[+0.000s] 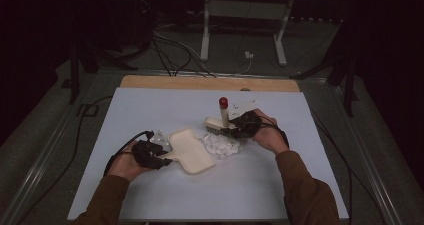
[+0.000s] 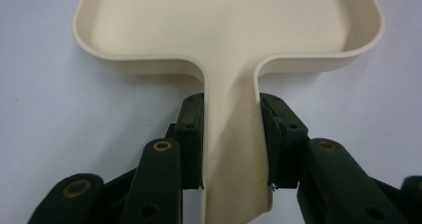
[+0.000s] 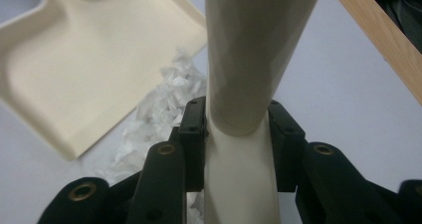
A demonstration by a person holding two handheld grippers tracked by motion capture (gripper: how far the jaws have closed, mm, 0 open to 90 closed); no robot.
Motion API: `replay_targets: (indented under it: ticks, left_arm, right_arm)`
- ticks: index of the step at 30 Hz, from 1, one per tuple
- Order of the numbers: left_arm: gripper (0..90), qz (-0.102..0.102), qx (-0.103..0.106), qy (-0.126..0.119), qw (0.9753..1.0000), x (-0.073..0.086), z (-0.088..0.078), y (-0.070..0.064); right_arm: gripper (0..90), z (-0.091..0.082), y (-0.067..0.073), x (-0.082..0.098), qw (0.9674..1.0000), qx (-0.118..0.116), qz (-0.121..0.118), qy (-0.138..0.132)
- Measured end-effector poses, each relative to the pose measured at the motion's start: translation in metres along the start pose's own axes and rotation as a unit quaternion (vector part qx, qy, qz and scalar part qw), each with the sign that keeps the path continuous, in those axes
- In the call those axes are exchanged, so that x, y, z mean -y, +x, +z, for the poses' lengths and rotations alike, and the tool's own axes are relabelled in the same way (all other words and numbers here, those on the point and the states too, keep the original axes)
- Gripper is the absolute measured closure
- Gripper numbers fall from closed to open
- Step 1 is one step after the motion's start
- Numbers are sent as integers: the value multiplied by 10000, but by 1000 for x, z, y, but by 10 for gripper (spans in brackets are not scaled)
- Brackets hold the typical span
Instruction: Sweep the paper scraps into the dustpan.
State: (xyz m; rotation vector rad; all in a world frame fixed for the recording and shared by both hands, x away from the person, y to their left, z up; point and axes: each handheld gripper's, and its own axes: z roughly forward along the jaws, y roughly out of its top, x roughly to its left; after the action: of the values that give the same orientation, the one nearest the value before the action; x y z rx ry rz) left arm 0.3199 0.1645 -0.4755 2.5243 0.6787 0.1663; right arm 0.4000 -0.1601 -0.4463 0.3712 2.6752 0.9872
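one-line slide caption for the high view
Left gripper holds a cream dustpan beside shredded paper; right gripper grips a brush.

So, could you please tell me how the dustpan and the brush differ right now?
The dustpan lies flat on the table, wide and shallow; the brush has its handle upright, slim with a red tip. The dustpan sits beside the paper scraps, the brush at their far edge. Both are cream and gripped by the handle.

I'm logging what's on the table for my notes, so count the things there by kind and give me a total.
Dustpans: 1, cream dustpan, held by the left gripper
Brushes: 1, hand brush, held by the right gripper
Paper scrap piles: 1, white paper scraps
Grippers: 2
Total: 5
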Motion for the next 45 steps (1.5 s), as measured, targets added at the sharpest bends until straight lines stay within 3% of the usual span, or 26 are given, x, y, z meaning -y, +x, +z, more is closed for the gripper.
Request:
replay_targets:
  ticks: [6,10,19,24,29,38,42,45]
  left_arm:
    - [663,20,4,34,10000,-1,0,0]
    - [663,81,60,40,9999,-2,1,-2]
    - [663,211,148,91,9996,-5,3,-7]
    - [663,258,199,133,9994,-5,3,-8]
    - [663,301,154,259,9991,-7,5,-9]
    - [663,286,117,255,9992,-8,6,-10]
    - [663,266,112,250,9993,-9,7,-10]
    - [663,278,108,255,9992,-10,8,-10]
  right_arm:
    - [675,-6,5,0,9990,-358,-250,-138]
    - [675,-11,5,1,9981,-479,-210,-311]
    - [674,-21,-6,2,9985,96,351,-409]
    - [674,-26,-10,5,9957,310,775,-404]
    - [674,-29,-15,7,9893,626,1187,-574]
    - [674,-27,-21,16,9790,1187,1647,-204]
    - [674,-24,-20,22,9686,1552,1938,102]
    - [674,-21,-15,26,9551,1893,2255,339]
